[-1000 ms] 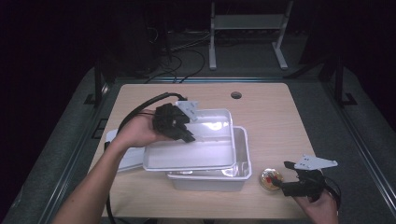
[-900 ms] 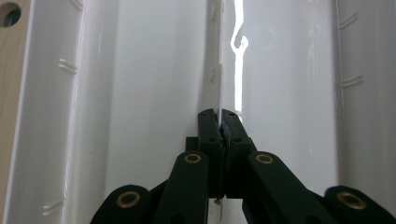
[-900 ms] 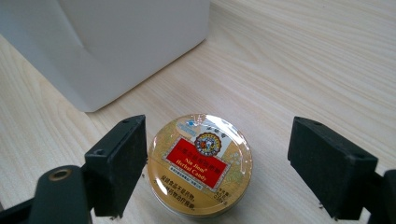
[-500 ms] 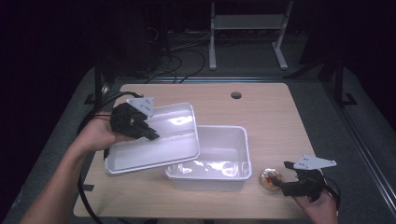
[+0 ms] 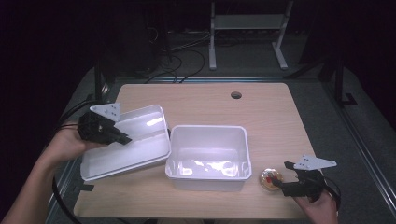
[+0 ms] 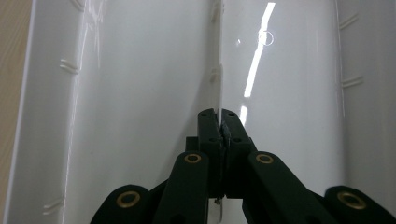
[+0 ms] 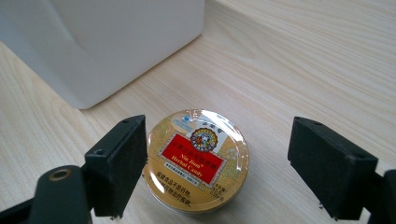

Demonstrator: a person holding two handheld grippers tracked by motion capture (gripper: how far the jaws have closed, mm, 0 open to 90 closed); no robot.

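A white plastic lid (image 5: 140,142) is held tilted over the table's left side, its right edge near the open white box (image 5: 208,128). My left gripper (image 5: 122,138) is shut on the lid's raised rim, and in the left gripper view the jaws (image 6: 218,116) pinch that thin edge of the lid (image 6: 140,93). At the front right a round gold candy tin (image 5: 271,178) with a red label lies on the table. My right gripper (image 5: 282,176) stands open around it. In the right gripper view the tin (image 7: 196,158) lies between the jaws of that gripper (image 7: 224,163), closer to the left pad.
The open box stands mid-table, and its corner (image 7: 102,42) shows just beyond the tin. A round cable hole (image 5: 236,95) sits near the far edge of the wooden table (image 5: 261,112). Cables trail off the left edge.
My left gripper has carried the lid off the box and leftwards, uncovering the box. The right gripper and tin have stayed put.
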